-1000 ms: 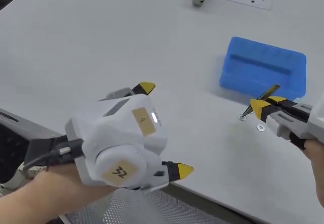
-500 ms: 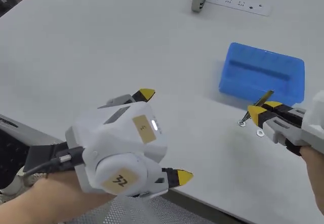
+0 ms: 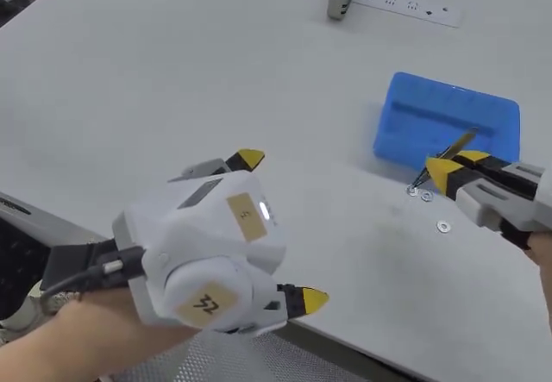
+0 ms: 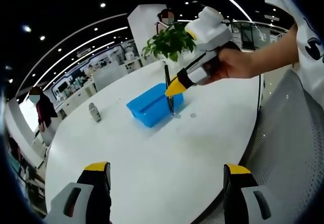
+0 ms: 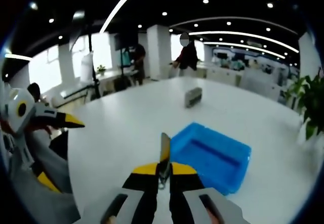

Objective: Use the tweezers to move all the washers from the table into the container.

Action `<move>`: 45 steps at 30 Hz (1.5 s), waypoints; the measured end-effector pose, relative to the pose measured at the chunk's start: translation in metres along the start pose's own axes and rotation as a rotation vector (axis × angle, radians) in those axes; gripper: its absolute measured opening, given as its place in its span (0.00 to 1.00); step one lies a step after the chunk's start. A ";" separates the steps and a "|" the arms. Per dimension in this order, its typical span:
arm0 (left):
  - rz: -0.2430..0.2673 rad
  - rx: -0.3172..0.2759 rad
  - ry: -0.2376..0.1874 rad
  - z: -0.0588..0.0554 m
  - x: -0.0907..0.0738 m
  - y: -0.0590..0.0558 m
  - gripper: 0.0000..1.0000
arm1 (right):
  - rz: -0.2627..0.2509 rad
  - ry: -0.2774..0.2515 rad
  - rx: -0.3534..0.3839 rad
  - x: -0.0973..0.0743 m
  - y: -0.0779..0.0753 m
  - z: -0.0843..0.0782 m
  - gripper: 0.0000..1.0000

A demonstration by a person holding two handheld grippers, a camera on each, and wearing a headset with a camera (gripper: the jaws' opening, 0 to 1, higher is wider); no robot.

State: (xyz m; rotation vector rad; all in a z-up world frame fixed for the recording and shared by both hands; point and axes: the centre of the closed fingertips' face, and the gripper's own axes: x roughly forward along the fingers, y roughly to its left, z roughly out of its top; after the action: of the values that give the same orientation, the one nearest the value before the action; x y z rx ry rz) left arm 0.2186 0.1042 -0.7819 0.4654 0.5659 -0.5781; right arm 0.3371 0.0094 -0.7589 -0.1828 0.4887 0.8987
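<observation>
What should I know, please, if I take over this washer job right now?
Left hand-held gripper: open, idle near the table edge.
Right hand-held gripper: shut on the tweezers, tips down by two washers; a third washer lies nearby.
All three are on the table, beside the blue container.
Done: nothing that I can see in the container.
Left: all three.
</observation>
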 end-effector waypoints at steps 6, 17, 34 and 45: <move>0.000 0.003 0.002 0.000 0.000 0.000 0.94 | -0.022 -0.045 0.031 -0.002 -0.012 0.016 0.03; -0.009 0.001 0.012 -0.002 0.001 -0.002 0.95 | -0.066 -0.094 0.031 0.001 -0.037 0.036 0.03; -0.008 0.003 0.016 -0.003 0.002 -0.001 0.95 | -0.095 -0.073 -0.011 0.030 -0.062 0.027 0.03; -0.007 0.004 0.024 -0.005 0.002 -0.001 0.94 | -0.107 -0.024 0.009 0.048 -0.071 0.005 0.03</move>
State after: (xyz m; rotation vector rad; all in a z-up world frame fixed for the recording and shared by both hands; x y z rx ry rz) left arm 0.2181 0.1052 -0.7869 0.4749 0.5893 -0.5812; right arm 0.4198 0.0011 -0.7809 -0.1884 0.4560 0.7930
